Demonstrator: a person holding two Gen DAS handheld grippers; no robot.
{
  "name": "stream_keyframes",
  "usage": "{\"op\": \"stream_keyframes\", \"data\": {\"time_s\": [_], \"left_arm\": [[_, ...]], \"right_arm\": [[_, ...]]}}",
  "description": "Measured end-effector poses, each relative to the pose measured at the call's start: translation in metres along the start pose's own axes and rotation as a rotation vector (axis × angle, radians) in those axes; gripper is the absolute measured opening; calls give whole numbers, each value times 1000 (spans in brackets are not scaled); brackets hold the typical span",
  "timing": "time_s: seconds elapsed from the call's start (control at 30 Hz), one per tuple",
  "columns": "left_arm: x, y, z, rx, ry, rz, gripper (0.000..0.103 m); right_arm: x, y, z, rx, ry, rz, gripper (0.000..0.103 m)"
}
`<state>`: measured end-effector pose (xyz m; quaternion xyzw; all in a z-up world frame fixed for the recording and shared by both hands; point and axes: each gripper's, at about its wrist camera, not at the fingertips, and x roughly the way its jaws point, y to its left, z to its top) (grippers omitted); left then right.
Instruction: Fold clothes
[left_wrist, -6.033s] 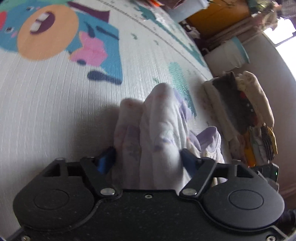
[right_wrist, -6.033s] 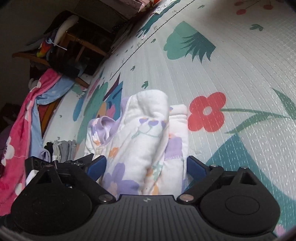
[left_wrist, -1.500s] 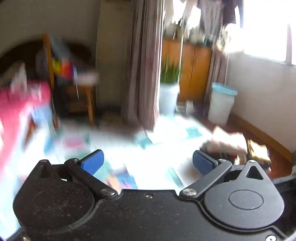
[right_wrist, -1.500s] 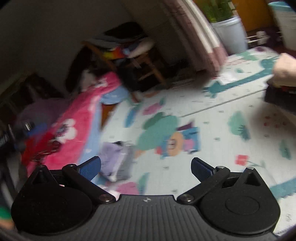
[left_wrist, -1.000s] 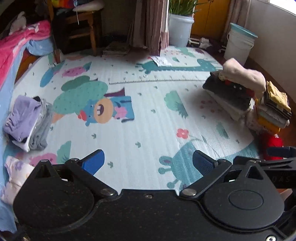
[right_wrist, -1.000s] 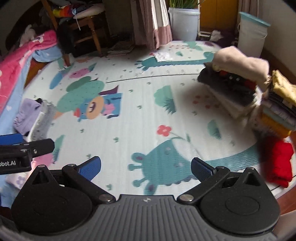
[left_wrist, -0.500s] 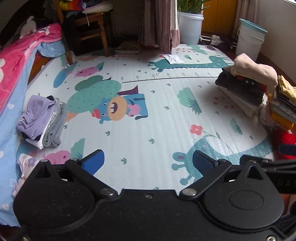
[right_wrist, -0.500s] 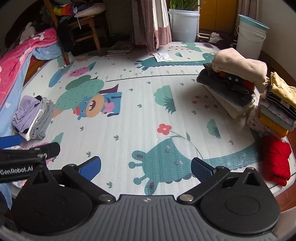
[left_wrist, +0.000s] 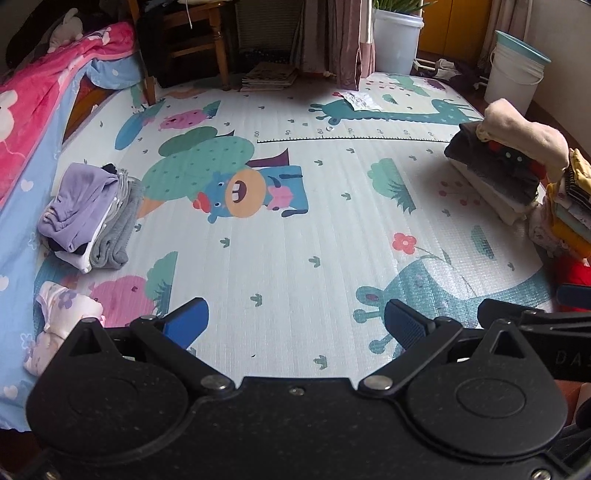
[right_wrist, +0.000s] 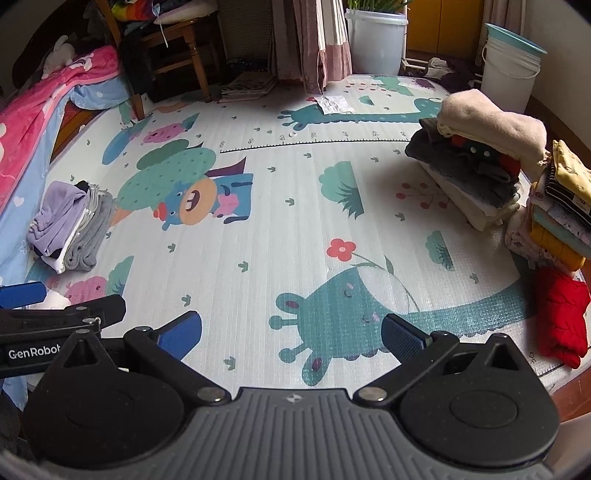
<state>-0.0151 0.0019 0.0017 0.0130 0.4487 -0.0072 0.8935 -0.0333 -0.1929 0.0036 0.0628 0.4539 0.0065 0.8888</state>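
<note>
Clothes: a white floral-print folded garment (left_wrist: 61, 314) lies at the near-left edge of the cartoon-printed foam play mat (left_wrist: 295, 229), partly hidden behind the left gripper's (left_wrist: 295, 325) black body; in the right wrist view only a white scrap of it shows behind the other gripper's arm. A small pile of purple and grey folded clothes (left_wrist: 86, 218) sits on the mat's left edge, beside the blue bedsheet with hearts (left_wrist: 18, 229). On the mat's right edge, a leaning stack topped by a cream fleece piece (right_wrist: 480, 162); just beside it a stack of yellow, teal and striped folded clothes (right_wrist: 557, 218), cut off by the frame in the left view. A red folded garment (right_wrist: 561, 317) lies nearer on that edge, mostly hidden in the left view. Left gripper spread wide, empty. Right gripper (right_wrist: 291, 332) likewise spread wide, empty; both hang above the mat's near edge. Mat centre bare, lots of room. Far edge: white plastic bucket with teal rim (left_wrist: 515, 66), wooden chair (left_wrist: 192, 44), crumpled paper (left_wrist: 360, 99).
</note>
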Motion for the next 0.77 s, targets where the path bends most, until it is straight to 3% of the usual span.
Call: {"op": "stream_keyframes", "data": {"time_s": [0.33,0.77], "left_arm": [[4,0,-3,-18,30,-1,103],[1,3,-3,-27,13,-17,103]], "right_arm": [[8,-3,0,12,45,-4,103],[12,-4,-3,6,68,-16,103]]}}
